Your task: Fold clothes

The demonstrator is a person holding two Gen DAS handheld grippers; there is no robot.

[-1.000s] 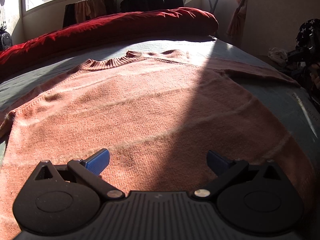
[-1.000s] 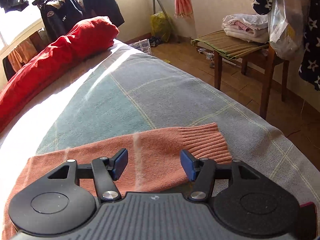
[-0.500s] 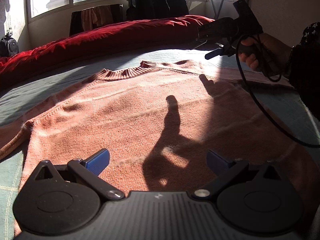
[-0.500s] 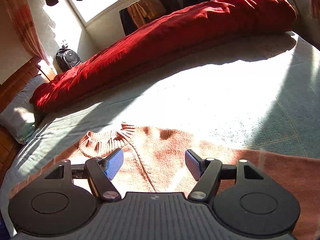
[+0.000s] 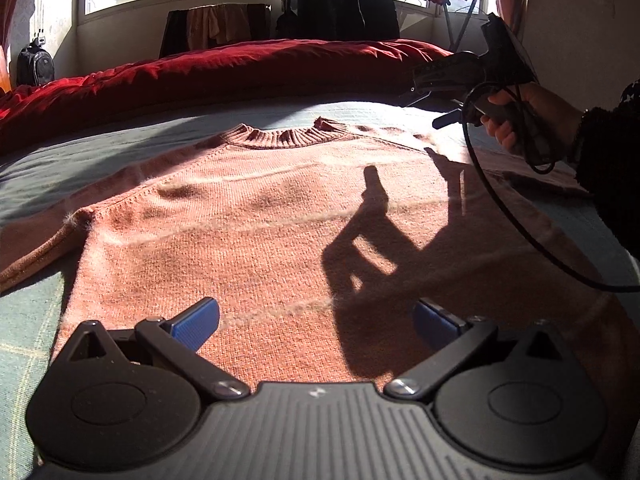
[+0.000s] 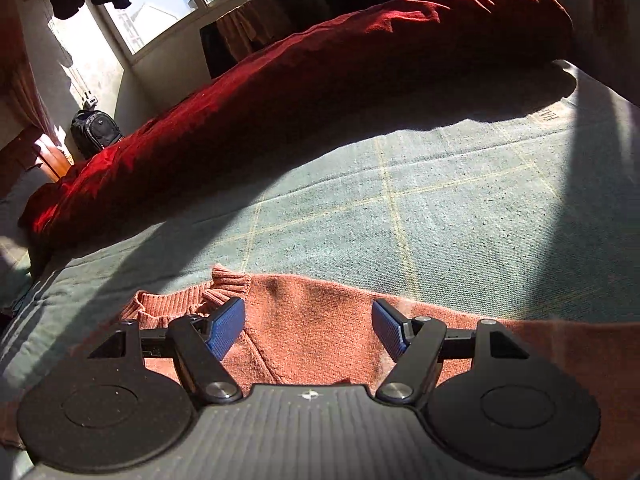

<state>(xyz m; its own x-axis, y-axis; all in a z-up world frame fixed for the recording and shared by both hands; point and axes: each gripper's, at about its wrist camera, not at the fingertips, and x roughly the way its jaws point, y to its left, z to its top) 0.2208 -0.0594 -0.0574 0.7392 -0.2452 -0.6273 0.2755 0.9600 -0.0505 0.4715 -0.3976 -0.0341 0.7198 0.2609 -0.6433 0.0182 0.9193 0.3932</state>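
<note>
A salmon-pink knitted sweater lies flat on the bed, its ribbed collar at the far side. My left gripper hangs over the sweater's lower body, open, with nothing between its blue pads. In the right wrist view my right gripper hovers above the sweater's shoulder, just right of the collar. Its jaws are opening and only the flat knit lies below them. In the left wrist view a hand holds the right gripper at the far right, above the shoulder.
A grey-green checked blanket covers the bed. A long red duvet roll lies along its far side under the window. Dark clothes hang on a rack behind. A black backpack sits at the far left.
My right gripper swung from the sleeve cuff at the bed's right side over to the shoulder by the collar, and its jaws widened. The left gripper drifted slightly sideways over the body.
</note>
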